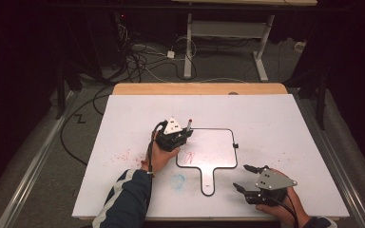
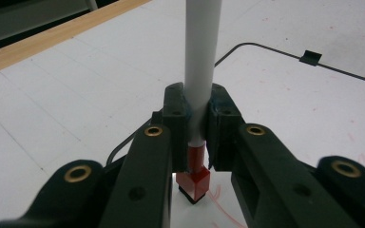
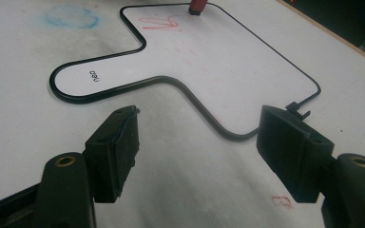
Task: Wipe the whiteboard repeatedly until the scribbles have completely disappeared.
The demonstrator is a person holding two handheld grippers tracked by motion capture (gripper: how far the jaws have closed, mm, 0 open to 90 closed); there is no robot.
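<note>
- Left gripper (image 1: 183, 134): jaws pressed onto a marker (image 2: 200, 90), pinching the white barrel just above its red end. The marker stands near upright, red tip down, directly below the pads.
- Marker tip: at or just touching the board (image 1: 218, 149), near that board's upper left corner; whether ink is going down cannot be told.
- Board: a small white handled board with a black wire rim, flat on the tabletop (image 1: 275, 123). A red scribble (image 3: 158, 22) lies on it, just beside the tip, on the side toward the person.
- Right gripper (image 1: 247, 178): jaws spread, pinching nothing. It hovers low over the tabletop, apart from the board; the handle (image 3: 92, 78) lies ahead and to its left.
- Other marks: a blue smudge (image 1: 177, 180) on the tabletop beside the handle; faint red specks elsewhere.
- Step in hand, as judged: drawing in red on the board with the left gripper.
- Next move, as judged: light downward pressure, the marker kept upright, the stroke kept inside the rim. The board lies unheld and could slide; the right gripper is placed to steady the handle.
</note>
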